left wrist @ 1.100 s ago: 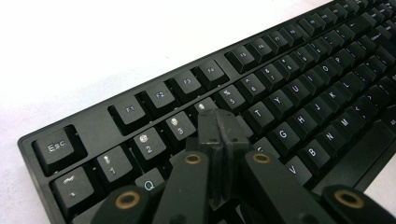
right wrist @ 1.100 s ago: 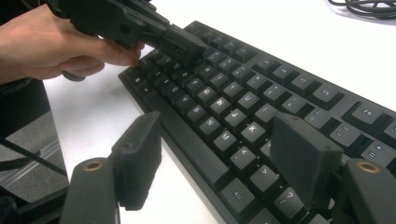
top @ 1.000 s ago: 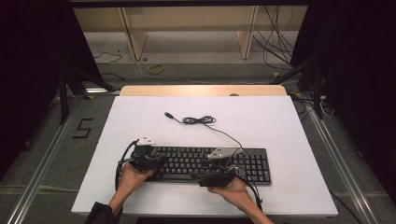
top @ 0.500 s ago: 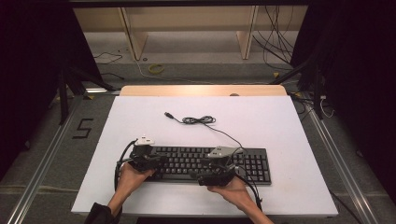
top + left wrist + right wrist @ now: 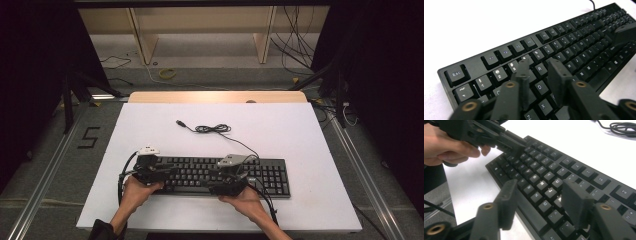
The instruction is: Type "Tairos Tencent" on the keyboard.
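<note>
- Black keyboard point(image 5: 220, 175) lies flat on the white table point(image 5: 300, 135), near the table's near edge, long side running left to right.
- Keyboard cable point(image 5: 215, 129) leaves the far edge, runs to a loose coil in mid-table, ends in a plug farther left.
- Left gripper point(image 5: 159, 175) is over the keyboard's left end, held by the left hand point(image 5: 136, 191) at the near edge.
- Left gripper view: jaws stand a narrow gap apart, nothing between them, tips over the number and letter rows near the 3, R and D keys point(image 5: 539, 87). Contact with the keys: cannot tell.
- Right gripper point(image 5: 226, 184) is over the keyboard's middle, right hand point(image 5: 247, 200) behind it at the near edge.
- Right gripper view: jaws set wide, empty, one over the near edge by the space bar, the other over the letter keys point(image 5: 549, 192); left gripper point(image 5: 509, 143) shows at far left.
- Grey floor beyond the table carries a wooden frame point(image 5: 200, 22) and loose cables.
</note>
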The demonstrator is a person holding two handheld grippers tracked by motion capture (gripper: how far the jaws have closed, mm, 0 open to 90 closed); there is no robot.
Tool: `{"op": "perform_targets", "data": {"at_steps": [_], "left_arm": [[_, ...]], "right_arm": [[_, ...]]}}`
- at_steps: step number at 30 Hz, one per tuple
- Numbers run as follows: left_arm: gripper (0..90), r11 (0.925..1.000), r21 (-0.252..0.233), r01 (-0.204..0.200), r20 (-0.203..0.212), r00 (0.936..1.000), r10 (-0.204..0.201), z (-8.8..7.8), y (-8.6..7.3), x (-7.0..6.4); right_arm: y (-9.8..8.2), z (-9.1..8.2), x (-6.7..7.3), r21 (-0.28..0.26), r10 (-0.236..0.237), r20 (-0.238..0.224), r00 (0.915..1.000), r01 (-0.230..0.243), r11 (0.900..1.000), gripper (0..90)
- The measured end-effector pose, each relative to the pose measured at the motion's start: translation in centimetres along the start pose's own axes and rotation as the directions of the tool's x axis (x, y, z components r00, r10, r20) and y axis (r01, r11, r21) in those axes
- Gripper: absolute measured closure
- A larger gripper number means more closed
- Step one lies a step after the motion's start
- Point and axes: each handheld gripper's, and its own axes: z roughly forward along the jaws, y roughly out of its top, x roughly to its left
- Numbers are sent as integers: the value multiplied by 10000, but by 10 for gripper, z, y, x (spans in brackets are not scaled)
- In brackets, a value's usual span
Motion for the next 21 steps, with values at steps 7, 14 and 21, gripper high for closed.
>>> {"op": "perform_targets", "data": {"at_steps": [7, 14, 21], "left_arm": [[509, 9996, -238, 141, 255, 9996, -135, -7, -2, -1], [423, 9984, -546, 143, 418, 9991, -120, -13, -4, -5], [373, 9969, -777, 125, 540, 9985, -83, -16, -5, -9]], "right_arm": [[3, 7, 1, 116, -63, -30, 10000, 63, 9999, 607], [4, 11, 2, 201, -141, -91, 9999, 142, 9997, 692], [5, 14, 3, 235, -205, -156, 9997, 208, 9995, 756]]}}
